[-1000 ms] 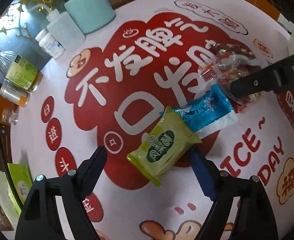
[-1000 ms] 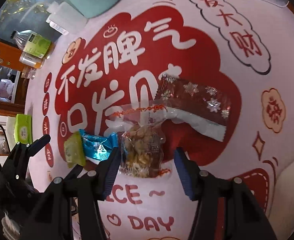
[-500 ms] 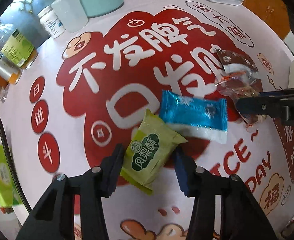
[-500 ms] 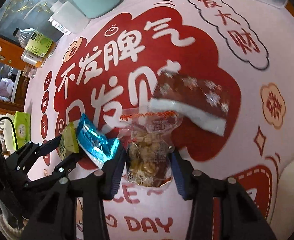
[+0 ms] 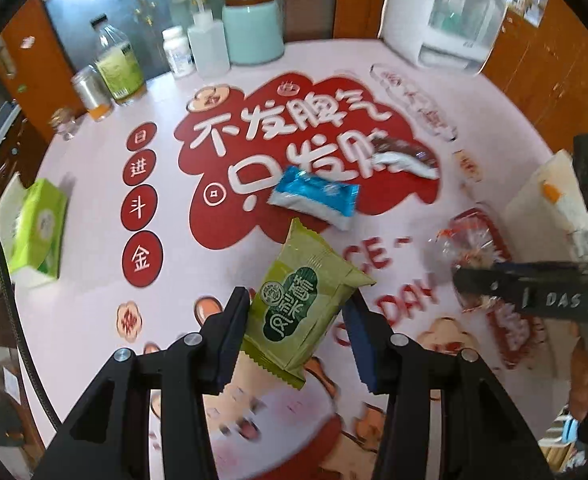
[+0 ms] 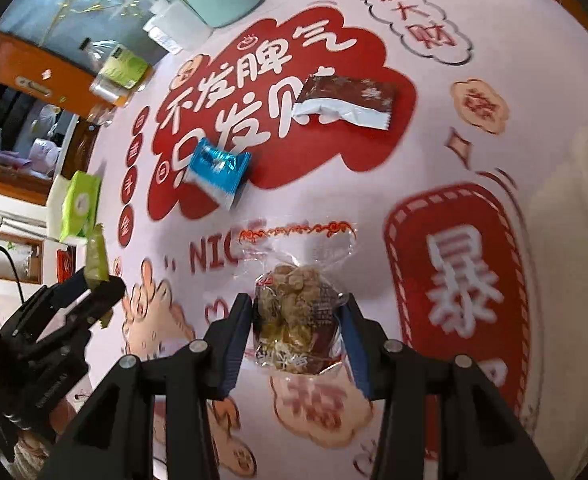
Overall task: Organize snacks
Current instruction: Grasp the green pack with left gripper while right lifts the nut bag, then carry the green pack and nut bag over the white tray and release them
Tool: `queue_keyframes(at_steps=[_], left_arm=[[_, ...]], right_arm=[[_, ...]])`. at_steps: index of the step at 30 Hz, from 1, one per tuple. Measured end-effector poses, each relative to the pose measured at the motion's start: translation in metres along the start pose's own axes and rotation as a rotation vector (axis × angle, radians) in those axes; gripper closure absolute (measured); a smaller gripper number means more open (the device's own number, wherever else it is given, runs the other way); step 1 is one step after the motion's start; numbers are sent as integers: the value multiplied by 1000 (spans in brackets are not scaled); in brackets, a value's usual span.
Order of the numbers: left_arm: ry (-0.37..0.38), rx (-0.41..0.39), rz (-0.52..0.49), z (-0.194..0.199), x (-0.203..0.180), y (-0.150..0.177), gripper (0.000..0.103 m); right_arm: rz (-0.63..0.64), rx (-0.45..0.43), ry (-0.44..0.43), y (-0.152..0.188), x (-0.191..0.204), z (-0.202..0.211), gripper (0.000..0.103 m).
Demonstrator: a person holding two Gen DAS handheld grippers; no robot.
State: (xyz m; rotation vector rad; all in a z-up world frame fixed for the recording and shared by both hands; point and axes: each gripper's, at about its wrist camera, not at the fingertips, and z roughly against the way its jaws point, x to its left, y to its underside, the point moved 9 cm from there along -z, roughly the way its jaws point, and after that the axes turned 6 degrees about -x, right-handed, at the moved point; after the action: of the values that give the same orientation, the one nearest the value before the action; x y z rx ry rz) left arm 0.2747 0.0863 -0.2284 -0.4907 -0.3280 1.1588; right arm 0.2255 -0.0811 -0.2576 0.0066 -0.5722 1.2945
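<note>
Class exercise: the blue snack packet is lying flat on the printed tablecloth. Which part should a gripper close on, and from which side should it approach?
Grip the blue packet across its narrower middle, coming down from above with one finger on each long edge. It lies flat, apart from the brown packet, so both edges look free. The crimped ends are thin and likely to slip.

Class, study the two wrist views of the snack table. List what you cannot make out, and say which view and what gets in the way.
1. Left wrist view: the clear snack bag is blurred, its lower part hidden by the right gripper.
2. Right wrist view: the green packet shows edge-on, its label unreadable, in the left gripper.
3. Right wrist view: the white object is cut off by the right edge.
</note>
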Motion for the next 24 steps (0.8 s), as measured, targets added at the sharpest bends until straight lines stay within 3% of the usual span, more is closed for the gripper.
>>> queue_keyframes(at_steps=[7, 14, 19, 24], left_arm=[[19, -64, 26, 59, -52, -3, 57], [60, -96, 2, 95, -146, -6, 57], [77, -135, -35, 111, -223, -19, 56], [104, -168, -41, 118, -286, -34, 56]], right_arm=[[54, -112, -5, 6, -9, 66, 58], [97, -241, -20, 5, -47, 151, 58], [120, -366, 17, 6, -99, 231, 58], [113, -441, 80, 14, -157, 286, 58]])
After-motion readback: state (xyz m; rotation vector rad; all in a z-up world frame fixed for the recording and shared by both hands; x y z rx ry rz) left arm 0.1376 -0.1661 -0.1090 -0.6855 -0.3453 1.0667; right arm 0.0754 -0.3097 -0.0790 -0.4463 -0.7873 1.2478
